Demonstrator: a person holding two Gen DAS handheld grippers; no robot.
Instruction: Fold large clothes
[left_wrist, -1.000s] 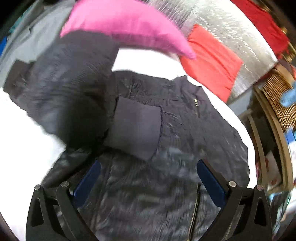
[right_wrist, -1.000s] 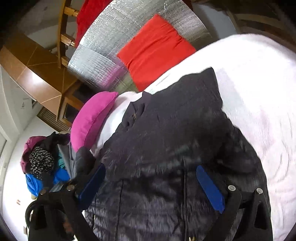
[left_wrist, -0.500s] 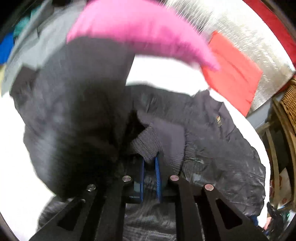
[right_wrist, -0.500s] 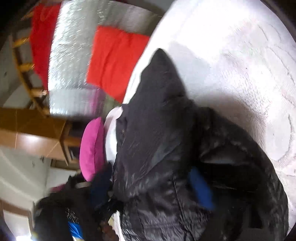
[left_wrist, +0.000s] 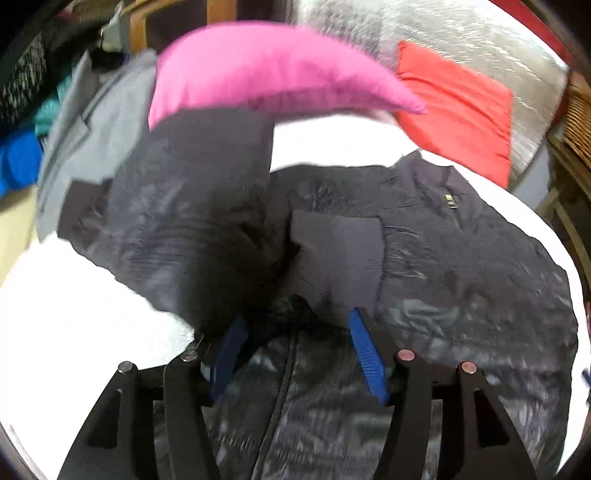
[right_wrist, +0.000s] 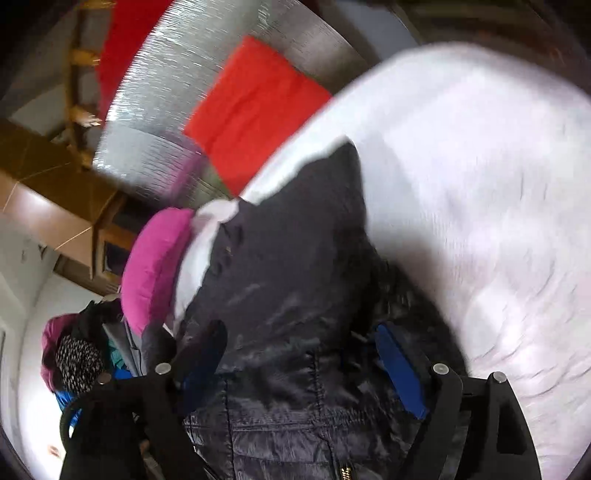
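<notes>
In the left wrist view, a black quilted jacket (left_wrist: 461, 280) is being seen spread over a white bed cover (left_wrist: 74, 314), its zip running down between the fingers of the left gripper (left_wrist: 295, 332). The blue pads (left_wrist: 364, 350) are being held apart, moderately wide, with nothing clamped between them; the fabric is lying under and just beyond the tips. A sleeve (left_wrist: 192, 229) is being shown folded across the body, its ribbed cuff (left_wrist: 336, 254) lying flat near the collar. A pink pillow (left_wrist: 266, 70) is being seen beyond the jacket, with a red cushion (left_wrist: 458, 110) against a silver quilted panel (left_wrist: 461, 33), and a grey garment (left_wrist: 92, 133) at the far left.

In the right wrist view, the right gripper (right_wrist: 295, 358) is being held wide over the jacket (right_wrist: 288, 266), with nothing pinched between the pads (right_wrist: 399, 369). One corner of the jacket is being shown pointing towards the red cushion (right_wrist: 255, 110). The bed cover (right_wrist: 480, 184) is being seen to the right, the pink pillow (right_wrist: 155, 266) to the left, and a heap of clothes (right_wrist: 77, 358) below it.
</notes>
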